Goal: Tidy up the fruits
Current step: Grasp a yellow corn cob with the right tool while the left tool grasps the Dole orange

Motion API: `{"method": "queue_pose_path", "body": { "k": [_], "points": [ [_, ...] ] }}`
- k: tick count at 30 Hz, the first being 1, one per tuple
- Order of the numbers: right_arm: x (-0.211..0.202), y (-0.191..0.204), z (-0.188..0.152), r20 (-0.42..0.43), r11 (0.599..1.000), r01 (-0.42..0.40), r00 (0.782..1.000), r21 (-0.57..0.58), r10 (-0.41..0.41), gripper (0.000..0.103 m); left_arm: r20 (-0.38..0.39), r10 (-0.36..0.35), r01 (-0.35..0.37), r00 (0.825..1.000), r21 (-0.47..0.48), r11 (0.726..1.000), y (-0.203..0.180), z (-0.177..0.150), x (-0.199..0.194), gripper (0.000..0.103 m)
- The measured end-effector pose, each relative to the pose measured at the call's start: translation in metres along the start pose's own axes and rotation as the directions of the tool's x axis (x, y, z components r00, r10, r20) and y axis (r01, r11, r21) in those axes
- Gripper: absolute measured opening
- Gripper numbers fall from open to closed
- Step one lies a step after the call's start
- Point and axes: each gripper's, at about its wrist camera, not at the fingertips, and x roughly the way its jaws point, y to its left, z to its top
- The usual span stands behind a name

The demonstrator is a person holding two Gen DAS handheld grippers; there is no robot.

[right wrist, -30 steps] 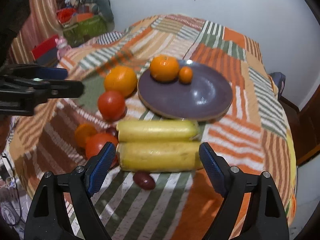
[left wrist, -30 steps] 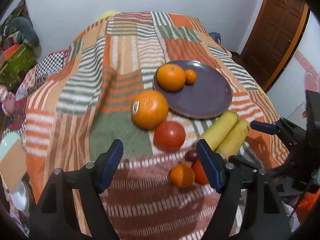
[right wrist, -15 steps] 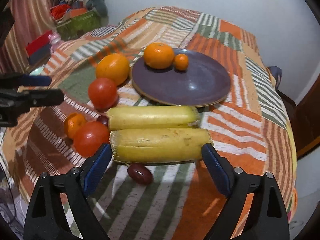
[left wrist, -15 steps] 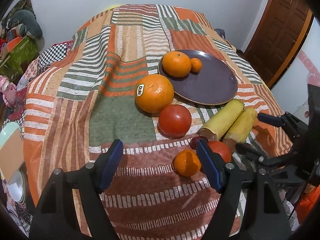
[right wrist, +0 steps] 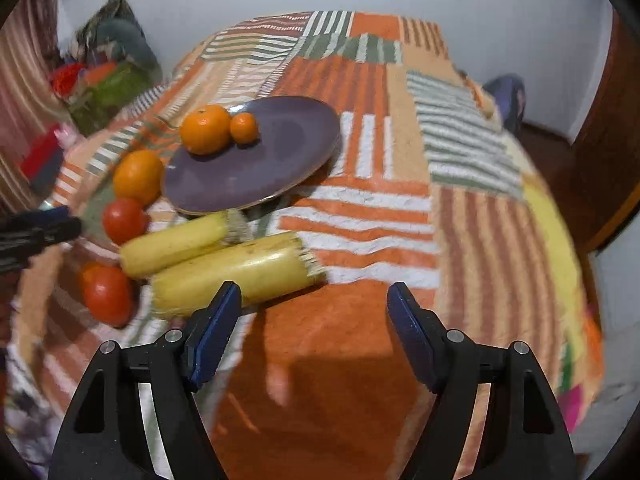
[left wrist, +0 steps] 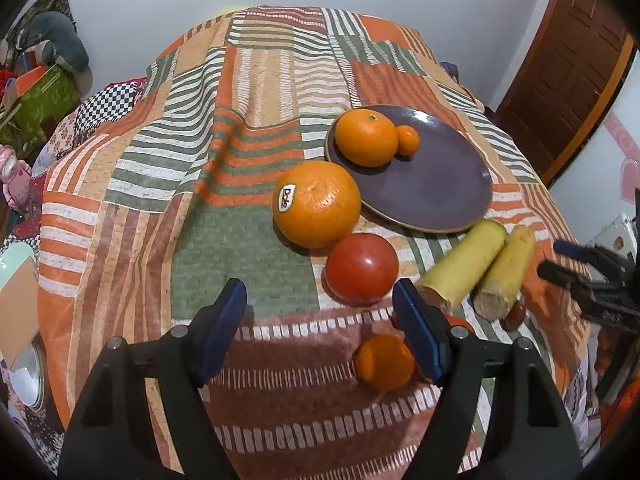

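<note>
Hovering over the near edge of the quilted bed (left wrist: pixel 256 128), your left gripper (left wrist: pixel 320 328) has its fingers spread wide with nothing between them. Start at its left finger (left wrist: pixel 226 330): only blanket ahead of it. Move right and the big orange (left wrist: pixel 317 203) sits ahead, touching the rim of the plate (left wrist: pixel 440 184); just nearer you, the tomato (left wrist: pixel 361 269) lies almost dead ahead, slightly right of the gap's centre. Closer still, the small orange (left wrist: pixel 384 361) rests right beside the inner face of your right finger (left wrist: pixel 418 332), low and near. That looks like the easiest pick for this hand, though you'd have to shift right to centre it.

Further right, the two bananas (left wrist: pixel 478 270) lie side by side, long axes running away from you toward the plate, cut ends facing you. The plate already holds a medium orange (left wrist: pixel 367 137) touching a tiny one (left wrist: pixel 407 140), with plenty of bare plate on the near side.

Over on the right wrist view, your right gripper (right wrist: pixel 314 320) is also open and empty, aimed at bare orange blanket. The nearer banana (right wrist: pixel 236 272) lies off to its left, its long axis roughly crosswise to the fingers, one part just behind the left finger (right wrist: pixel 214 332). A second tomato (right wrist: pixel 107 294) sits farther left. So the bananas are the right hand's job, I'd judge: swing left, and the fingers would close across the short width.
</note>
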Motion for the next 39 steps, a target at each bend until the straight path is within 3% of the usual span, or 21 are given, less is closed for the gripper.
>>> {"method": "queue_pose_path", "body": {
  "k": [3, 5, 11, 13, 16, 19, 26, 33, 39],
  "points": [
    [0.004, 0.018, -0.002, -0.018, 0.998, -0.059, 0.998, 0.015, 0.059, 0.074, -0.007, -0.009, 0.009, 1.0, -0.011, 1.0, 0.002, 0.0, 0.005, 0.075],
    [0.01, 0.032, -0.002, -0.025, 0.997, -0.075, 0.997, -0.001, 0.075, 0.085, -0.012, -0.009, 0.009, 1.0, -0.008, 1.0, 0.003, -0.002, 0.007, 0.075],
    [0.031, 0.072, -0.005, -0.023, 0.987, 0.063, 0.997, -0.15, -0.067, 0.097, -0.025, 0.0, 0.0, 1.0, -0.001, 1.0, 0.008, -0.006, 0.01, 0.075],
    [0.033, 0.068, -0.005, -0.009, 0.981, 0.108, 0.994, -0.158, -0.111, 0.097, -0.022, -0.003, 0.003, 1.0, -0.009, 1.0, 0.01, -0.005, 0.011, 0.076],
    [0.029, 0.049, -0.001, -0.022, 0.994, 0.037, 0.999, -0.098, -0.04, 0.09, -0.019, -0.008, 0.008, 1.0, -0.019, 1.0, 0.012, -0.002, 0.013, 0.075],
    [0.026, 0.033, 0.004, -0.015, 0.994, 0.065, 0.998, -0.083, -0.066, 0.079, -0.02, -0.007, 0.007, 1.0, -0.022, 1.0, 0.013, 0.002, 0.019, 0.076],
    [0.021, -0.006, 0.012, -0.01, 0.996, 0.085, 0.996, -0.02, -0.085, 0.079, -0.01, -0.034, 0.034, 0.999, -0.028, 0.999, 0.011, 0.013, 0.025, 0.076],
    [0.001, -0.02, 0.015, 0.034, 0.995, -0.025, 0.999, 0.095, 0.022, 0.079, 0.018, -0.025, 0.024, 1.0, 0.005, 1.0, 0.004, 0.026, 0.026, 0.076],
    [0.017, -0.026, 0.033, 0.046, 0.99, 0.032, 0.998, 0.135, -0.039, 0.079, 0.0, -0.012, 0.012, 1.0, -0.015, 1.0, 0.006, 0.044, 0.044, 0.076]
  ]
}}
